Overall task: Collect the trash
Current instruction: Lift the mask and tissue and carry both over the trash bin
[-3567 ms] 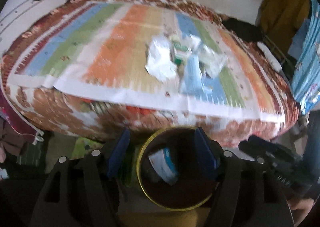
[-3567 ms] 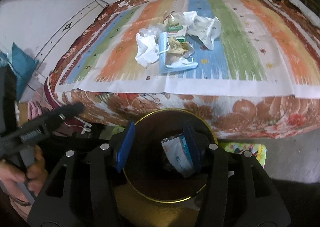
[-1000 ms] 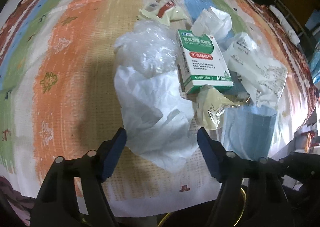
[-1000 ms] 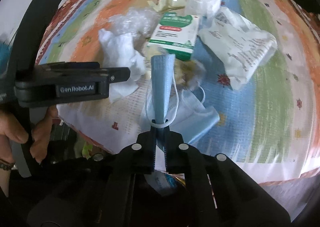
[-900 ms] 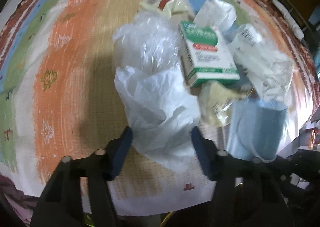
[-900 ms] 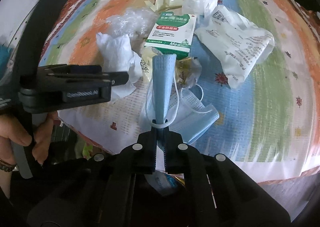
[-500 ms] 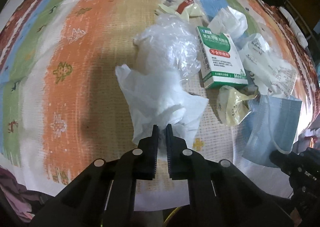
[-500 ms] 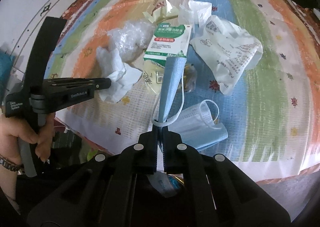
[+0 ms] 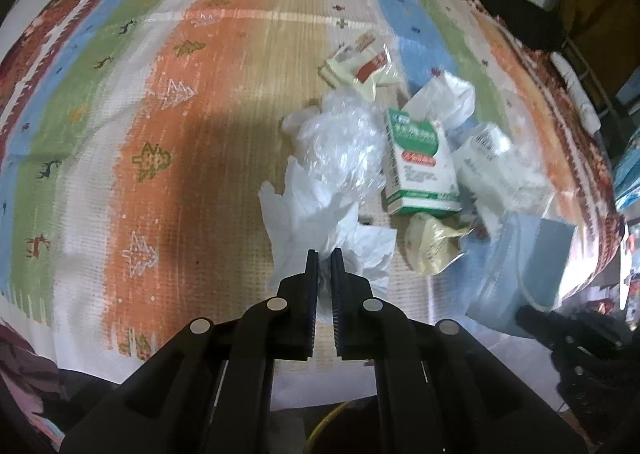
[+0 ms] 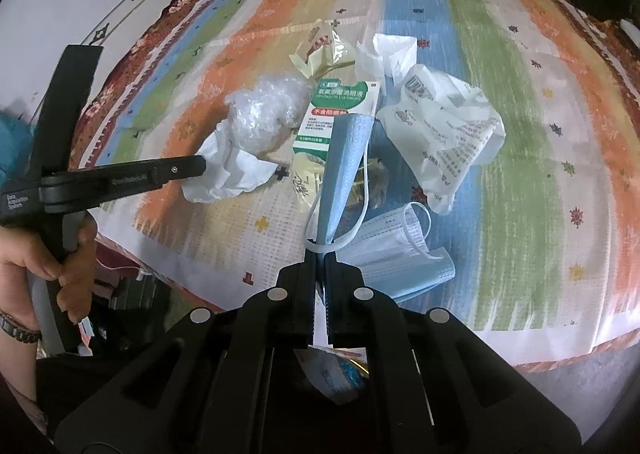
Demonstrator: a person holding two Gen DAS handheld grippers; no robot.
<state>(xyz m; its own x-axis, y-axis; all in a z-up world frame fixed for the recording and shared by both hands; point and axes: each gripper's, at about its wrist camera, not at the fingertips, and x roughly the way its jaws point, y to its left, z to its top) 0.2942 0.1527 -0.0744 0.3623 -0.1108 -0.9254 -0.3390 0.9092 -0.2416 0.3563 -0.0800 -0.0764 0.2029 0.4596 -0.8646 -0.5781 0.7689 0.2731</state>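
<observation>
Two hand-held grippers work over one big striped blanket (image 10: 520, 142) spread across the bed, and both are loaded. Largest of the litter, the printed white bag (image 10: 444, 130) lies right of centre. The left hand-held gripper (image 9: 324, 254) is clamped on the near tail of the crumpled white paper (image 9: 320, 222), which sits left of the pile, touching the clear plastic wad (image 9: 340, 150). The right hand-held gripper (image 10: 321, 252) pinches a blue face mask (image 10: 340, 174) by its edge and ear loop, lifted above the heap; a second mask (image 10: 396, 254) lies flat, near right. One green-and-white medicine box (image 10: 336, 114) sits mid-pile, one yellowish wrapper (image 9: 428, 250) just near of it, another cream wrapper (image 10: 324, 50) on the far side beside a small white tissue (image 10: 390, 50).

To do this well, I'd say: keep both grips firm, lift straight up so neighbours don't drag along, then carry back over the near bed edge, where the bin seems to wait below.
</observation>
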